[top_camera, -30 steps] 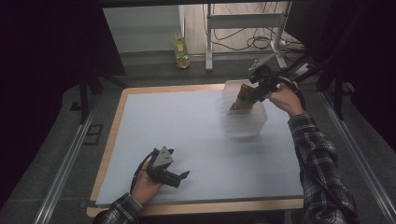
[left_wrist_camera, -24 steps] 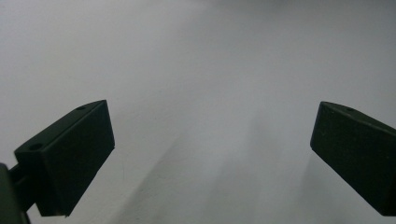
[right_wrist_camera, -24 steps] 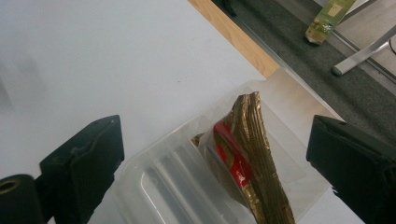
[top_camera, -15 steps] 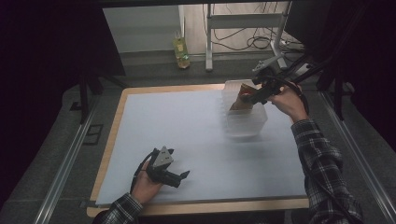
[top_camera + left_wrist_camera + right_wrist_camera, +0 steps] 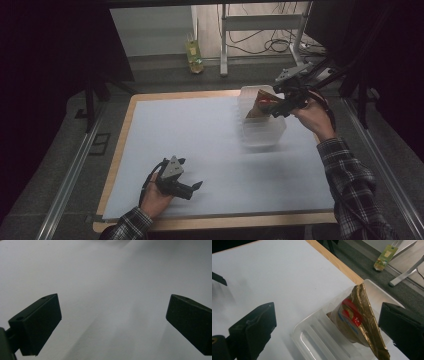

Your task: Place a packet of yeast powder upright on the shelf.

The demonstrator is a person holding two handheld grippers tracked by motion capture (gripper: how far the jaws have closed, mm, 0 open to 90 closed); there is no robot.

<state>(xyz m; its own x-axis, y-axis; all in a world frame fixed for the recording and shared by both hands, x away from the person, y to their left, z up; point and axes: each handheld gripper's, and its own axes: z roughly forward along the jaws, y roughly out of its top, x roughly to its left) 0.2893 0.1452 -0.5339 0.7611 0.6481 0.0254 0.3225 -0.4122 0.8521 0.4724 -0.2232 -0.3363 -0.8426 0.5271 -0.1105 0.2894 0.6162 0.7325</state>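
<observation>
Clear ribbed plastic container [image 5: 262, 122] near the white table's [image 5: 200, 145] far right corner; gold foil snack packet [image 5: 263, 103] inside, leaning against its wall.

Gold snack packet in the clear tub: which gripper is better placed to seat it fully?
Probably right: the right gripper hangs open beside the gold packet in the clear tub. The left gripper rests open far away.

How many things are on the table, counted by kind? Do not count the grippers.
Clear bin: 1
Gold snack packet: 1
Total: 2
</observation>
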